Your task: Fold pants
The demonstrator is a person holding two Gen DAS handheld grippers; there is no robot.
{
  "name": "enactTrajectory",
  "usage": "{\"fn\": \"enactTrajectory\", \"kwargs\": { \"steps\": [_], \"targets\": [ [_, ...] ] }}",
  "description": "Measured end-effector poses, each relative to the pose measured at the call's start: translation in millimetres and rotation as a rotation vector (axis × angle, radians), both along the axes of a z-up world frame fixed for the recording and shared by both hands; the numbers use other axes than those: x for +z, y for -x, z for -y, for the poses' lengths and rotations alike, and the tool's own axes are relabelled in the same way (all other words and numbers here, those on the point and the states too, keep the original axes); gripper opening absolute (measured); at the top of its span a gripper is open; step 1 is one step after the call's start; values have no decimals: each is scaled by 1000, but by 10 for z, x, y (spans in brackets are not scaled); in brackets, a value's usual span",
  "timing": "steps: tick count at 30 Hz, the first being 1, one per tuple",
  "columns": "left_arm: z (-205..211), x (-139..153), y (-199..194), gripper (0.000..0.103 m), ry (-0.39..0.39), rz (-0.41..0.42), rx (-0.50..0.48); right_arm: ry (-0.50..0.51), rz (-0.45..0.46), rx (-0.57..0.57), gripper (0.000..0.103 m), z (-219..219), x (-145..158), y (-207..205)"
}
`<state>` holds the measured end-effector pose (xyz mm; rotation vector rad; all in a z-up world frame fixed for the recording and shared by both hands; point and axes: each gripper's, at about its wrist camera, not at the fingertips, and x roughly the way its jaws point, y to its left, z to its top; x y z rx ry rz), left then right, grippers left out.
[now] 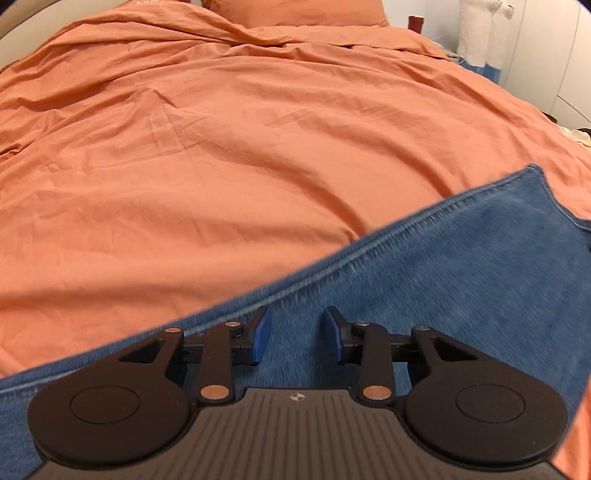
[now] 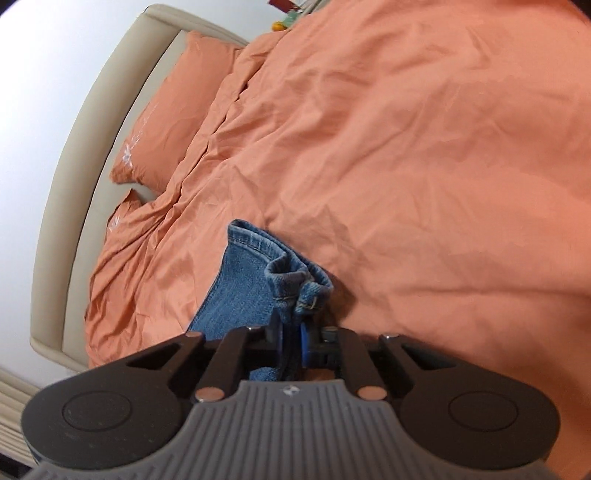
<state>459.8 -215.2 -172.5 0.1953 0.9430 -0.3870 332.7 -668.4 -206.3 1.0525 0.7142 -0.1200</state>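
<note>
Blue denim pants (image 1: 424, 280) lie on an orange duvet (image 1: 240, 147), running from lower left to upper right in the left wrist view. My left gripper (image 1: 297, 338) is open and empty, its blue pads just above the denim near the long seam. In the right wrist view my right gripper (image 2: 293, 341) is shut on a bunched hem of the pants (image 2: 258, 280), lifted above the duvet (image 2: 424, 166). The rest of that leg hangs down behind the gripper body.
Orange pillows (image 2: 173, 107) lie against a beige headboard (image 2: 77, 147). A white towel-like bundle (image 1: 476, 29) and a dark red object (image 1: 415, 22) stand beyond the far right bed edge. The duvet spreads wide beyond the pants.
</note>
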Motion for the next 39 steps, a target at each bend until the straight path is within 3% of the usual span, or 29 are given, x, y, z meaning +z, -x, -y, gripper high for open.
{"fn": "enactTrajectory", "kwargs": {
  "steps": [6,9,13,16,19,22,27,31,35,39],
  "targets": [
    [119,40,62,39,-35,63,31,39,-17,16,3,-19,46,-74],
    [81,205,268,39,10,65,33,88,-3,33,2,-71,187,-98],
    [68,387,702,39,50,61,-34,169,8,69,2,-185,454,-166],
    [55,372,1058,39,61,27,-79,233,11,106,2,-286,695,-233],
    [47,201,1253,39,53,-58,-97,284,25,128,2,-432,972,-298],
    [-56,212,1399,39,62,-69,-107,332,57,157,2,-661,1272,-340],
    [-489,616,1554,39,182,-15,-38,460,122,264,1,-1285,1790,-393],
    [-953,994,1595,39,266,52,51,497,172,347,1,-1881,2078,-430],
    [-1461,1251,1607,39,303,107,163,531,221,462,1,-2626,2217,-438],
    [-1953,1327,1654,39,332,126,274,597,236,634,1,-3534,2147,-366]
  ]
}}
